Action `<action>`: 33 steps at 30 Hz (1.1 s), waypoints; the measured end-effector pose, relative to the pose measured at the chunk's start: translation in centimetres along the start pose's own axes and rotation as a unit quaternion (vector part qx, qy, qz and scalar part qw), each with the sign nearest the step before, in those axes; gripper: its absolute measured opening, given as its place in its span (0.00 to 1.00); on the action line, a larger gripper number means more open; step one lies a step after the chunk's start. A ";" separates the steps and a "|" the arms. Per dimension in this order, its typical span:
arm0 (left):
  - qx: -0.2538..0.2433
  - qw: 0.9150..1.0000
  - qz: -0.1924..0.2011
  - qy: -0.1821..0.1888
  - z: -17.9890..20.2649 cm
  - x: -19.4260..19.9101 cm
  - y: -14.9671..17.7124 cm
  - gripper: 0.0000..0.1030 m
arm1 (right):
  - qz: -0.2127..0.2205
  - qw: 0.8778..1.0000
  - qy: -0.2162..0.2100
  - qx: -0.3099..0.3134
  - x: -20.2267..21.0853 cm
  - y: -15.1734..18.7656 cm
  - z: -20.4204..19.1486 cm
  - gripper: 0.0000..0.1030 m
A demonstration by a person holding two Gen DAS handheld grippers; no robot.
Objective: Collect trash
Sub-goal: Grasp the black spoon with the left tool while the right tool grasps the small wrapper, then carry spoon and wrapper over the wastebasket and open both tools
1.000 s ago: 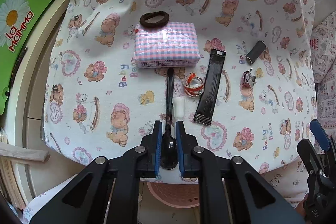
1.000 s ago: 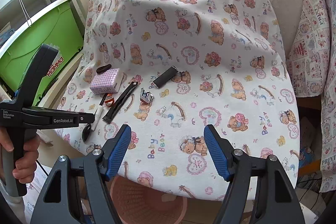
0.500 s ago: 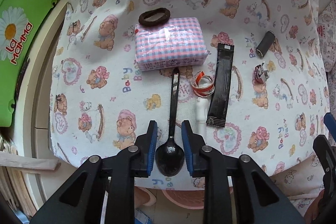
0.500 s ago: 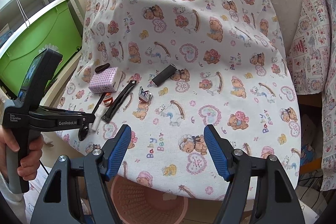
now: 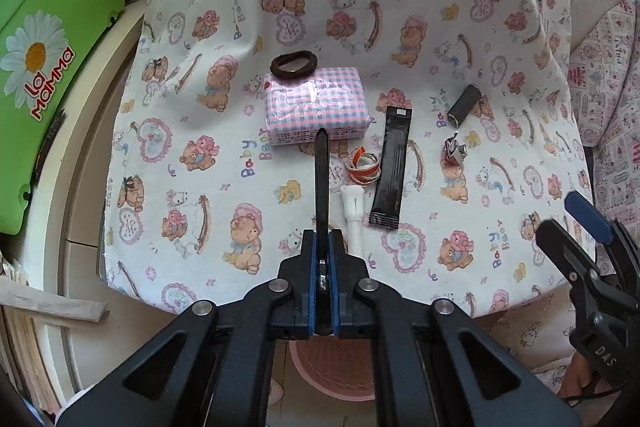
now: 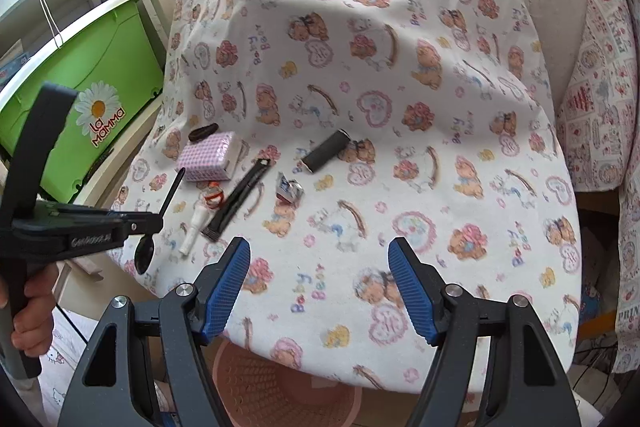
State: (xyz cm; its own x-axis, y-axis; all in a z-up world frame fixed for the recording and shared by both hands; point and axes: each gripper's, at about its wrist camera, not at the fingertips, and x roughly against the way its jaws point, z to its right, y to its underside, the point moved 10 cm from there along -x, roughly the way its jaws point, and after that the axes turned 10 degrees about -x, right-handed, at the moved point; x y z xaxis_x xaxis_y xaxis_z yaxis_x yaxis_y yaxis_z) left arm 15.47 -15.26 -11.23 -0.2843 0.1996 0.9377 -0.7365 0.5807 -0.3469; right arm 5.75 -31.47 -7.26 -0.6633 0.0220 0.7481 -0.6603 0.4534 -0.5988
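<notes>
My left gripper (image 5: 323, 247) is shut on a black plastic spoon (image 5: 321, 179), lifted off the cloth with its handle pointing up and away; in the right wrist view the spoon (image 6: 168, 201) hangs tilted, bowl down. On the bear-print cloth lie a white tube (image 5: 354, 215), a red-white scrap (image 5: 363, 169), a black sachet (image 5: 392, 173), a crumpled foil wrapper (image 5: 454, 153) and a dark cylinder (image 5: 463, 105). My right gripper (image 6: 319, 287) is open and empty above the cloth's near edge.
A pink checked tissue pack (image 5: 316, 111) and a brown hair tie (image 5: 294, 63) lie further back. A pink basket (image 6: 280, 387) stands below the table's near edge. A green bin (image 5: 44, 67) stands at the left.
My left gripper closed on the spoon and lifted it off the cloth, tilting the handle up. The right gripper stayed open and nearly still.
</notes>
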 end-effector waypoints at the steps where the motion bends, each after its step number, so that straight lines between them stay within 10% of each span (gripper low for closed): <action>1: 0.002 1.000 0.005 -0.002 -0.1 0.3 0.0 0.04 | -0.001 1.000 -0.003 0.007 -0.4 -0.4 -0.6 0.71; 14: 0.010 0.998 0.047 -0.038 -1.8 2.8 0.7 0.04 | -0.048 0.995 0.033 0.079 -9.0 -1.2 -4.6 0.51; 21: 0.003 0.997 0.063 -0.047 -1.6 4.2 1.0 0.04 | -0.047 0.993 0.047 0.098 -10.1 -0.6 -5.1 0.18; 33: 0.000 0.995 0.098 -0.020 0.4 7.1 2.4 0.04 | -0.016 0.998 0.011 0.066 -5.8 -1.3 -5.3 0.18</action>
State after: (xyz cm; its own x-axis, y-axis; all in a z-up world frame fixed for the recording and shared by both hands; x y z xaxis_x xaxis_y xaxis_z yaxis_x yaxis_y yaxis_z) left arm 11.39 -12.77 -5.42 -0.4462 0.2774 0.8509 -0.6645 0.5341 -0.5226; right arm 12.32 -27.49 -9.36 -0.6346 0.0293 0.7723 -0.7223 0.3331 -0.6061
